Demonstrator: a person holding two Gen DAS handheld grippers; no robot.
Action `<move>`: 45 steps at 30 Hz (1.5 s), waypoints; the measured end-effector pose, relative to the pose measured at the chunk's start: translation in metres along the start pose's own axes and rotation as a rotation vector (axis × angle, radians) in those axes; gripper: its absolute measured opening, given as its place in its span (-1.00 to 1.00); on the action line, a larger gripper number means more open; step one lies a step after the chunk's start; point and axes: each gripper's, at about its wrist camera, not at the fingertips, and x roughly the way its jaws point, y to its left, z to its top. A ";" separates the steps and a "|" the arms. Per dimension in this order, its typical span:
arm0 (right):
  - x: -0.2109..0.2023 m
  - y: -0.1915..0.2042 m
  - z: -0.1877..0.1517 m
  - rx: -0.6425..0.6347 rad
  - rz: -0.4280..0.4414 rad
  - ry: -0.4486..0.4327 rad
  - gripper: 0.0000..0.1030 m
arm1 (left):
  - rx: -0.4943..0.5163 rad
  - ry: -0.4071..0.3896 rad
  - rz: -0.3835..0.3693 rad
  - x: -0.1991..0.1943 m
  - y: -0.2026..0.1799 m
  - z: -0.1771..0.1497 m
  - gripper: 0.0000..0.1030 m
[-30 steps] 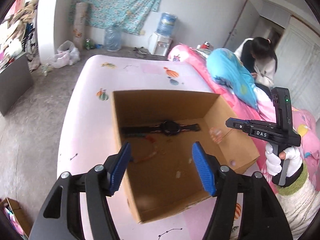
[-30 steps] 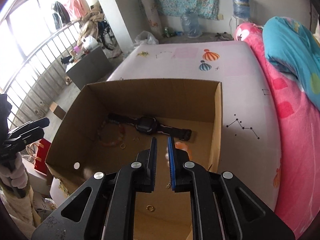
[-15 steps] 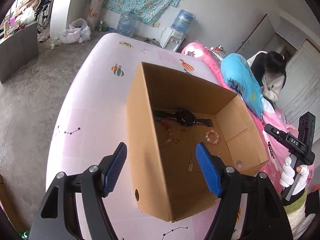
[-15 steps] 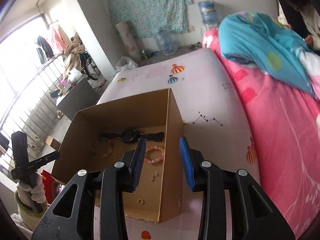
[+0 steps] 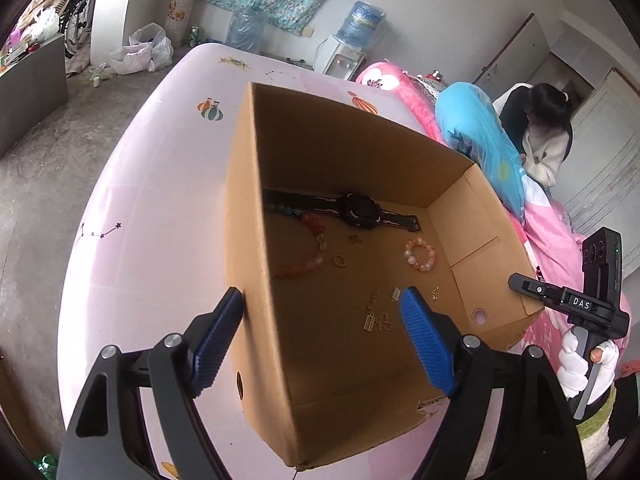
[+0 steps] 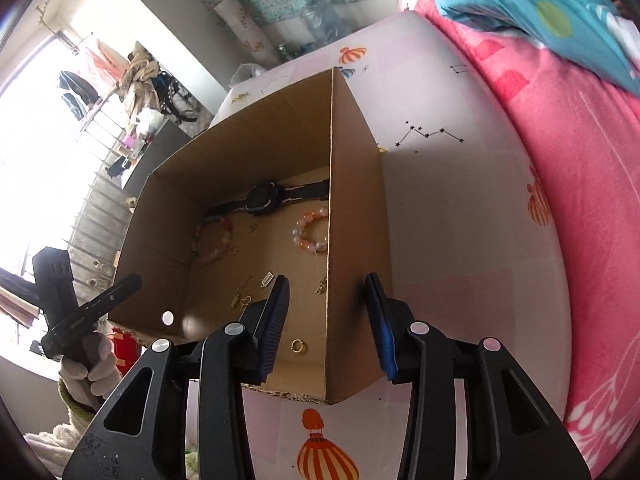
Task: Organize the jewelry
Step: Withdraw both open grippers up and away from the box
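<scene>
An open cardboard box stands on the pink bed. On its floor lie a black watch, a pink bead bracelet, a reddish bead bracelet, a gold ring and small gold charms. My left gripper straddles the box's left wall, its jaws opening and holding nothing. My right gripper is open astride the right wall, pads clear of the cardboard. Another gold ring lies near its left finger.
A pink blanket and a blue quilt pile up along the right of the bed. A person sits behind them. Grey floor drops off to the left, with bags and water bottles by the far wall.
The right gripper went from shut to open and slid right over the box's right wall; the pink bracelet now lies in the box. The left gripper widened, sank and moved over the left wall.
</scene>
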 end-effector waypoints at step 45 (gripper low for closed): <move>-0.130 0.023 -0.197 -0.087 -0.393 -0.728 0.84 | 0.318 -0.388 0.261 -0.133 -0.117 -0.150 0.89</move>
